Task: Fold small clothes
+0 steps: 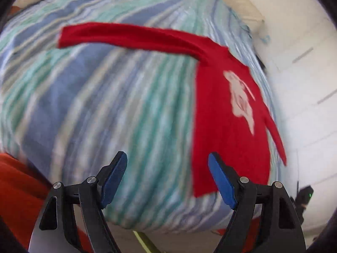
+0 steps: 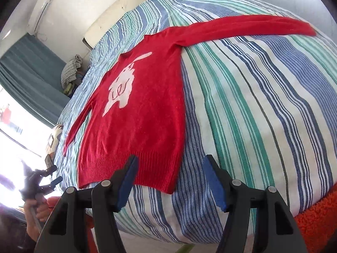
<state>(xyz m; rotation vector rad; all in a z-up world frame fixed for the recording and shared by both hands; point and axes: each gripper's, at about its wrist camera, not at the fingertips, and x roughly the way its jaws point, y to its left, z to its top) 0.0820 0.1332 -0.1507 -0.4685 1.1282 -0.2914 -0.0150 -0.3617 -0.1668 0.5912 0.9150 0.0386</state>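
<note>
red sweater (image 2: 145, 113) flat (face up) | hem toward right gripper (image 2: 170, 181)

Two wrist fisheyes, both angled down over one bed.

Left view looks past its fingers (image 1: 221, 179) at the striped sheet (image 1: 94, 94), sweater (image 1: 227, 126) at frame right, blurred. Right view sits near the sweater (image 2: 147, 109) hem, facing the headboard (image 2: 126, 6); the left gripper (image 2: 53, 174) shows at lower left. Both share sweater and sheet.
</note>
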